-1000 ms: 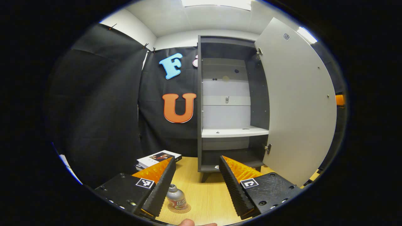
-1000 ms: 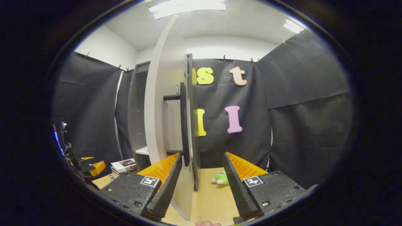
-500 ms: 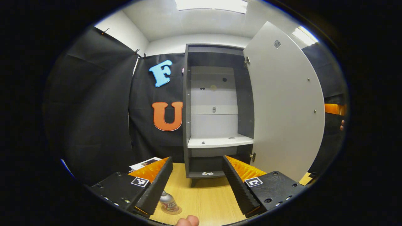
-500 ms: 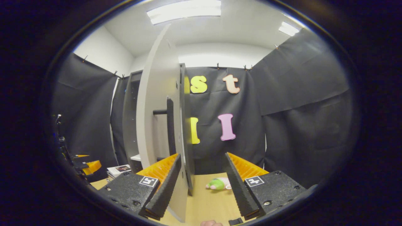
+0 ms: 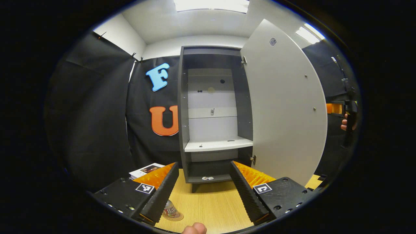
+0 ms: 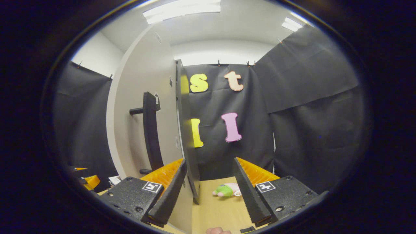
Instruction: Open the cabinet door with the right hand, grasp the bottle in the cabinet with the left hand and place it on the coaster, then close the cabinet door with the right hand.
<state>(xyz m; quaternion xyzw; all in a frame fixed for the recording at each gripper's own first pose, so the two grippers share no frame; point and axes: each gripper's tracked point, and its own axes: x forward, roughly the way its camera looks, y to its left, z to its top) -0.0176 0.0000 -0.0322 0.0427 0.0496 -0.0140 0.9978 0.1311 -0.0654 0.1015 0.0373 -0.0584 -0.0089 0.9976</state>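
Left gripper view: the cabinet [image 5: 214, 113] looks smaller now than 1 s ago, w/ its door [image 5: 282, 107] swung a bit more to the left, so it's starting to close. Shelves are bare. That means the bottle step looks done & only the door is left.

Right gripper view: the door [image 6: 136, 110] turns its flat face w/ the black handle [image 6: 151, 130] more to us than before. Door edge is just beside the right gripper [image 6: 208, 191], jaws wide, holding nothing. Room to push is on the door's face, table behind is free but for a green toy [image 6: 226, 190].

Left gripper [image 5: 203, 191] is wide too, empty, pulled back. Bottle [image 5: 169, 209] sits on the coaster [image 5: 174, 217], low by its left finger, well apart from the door's path.
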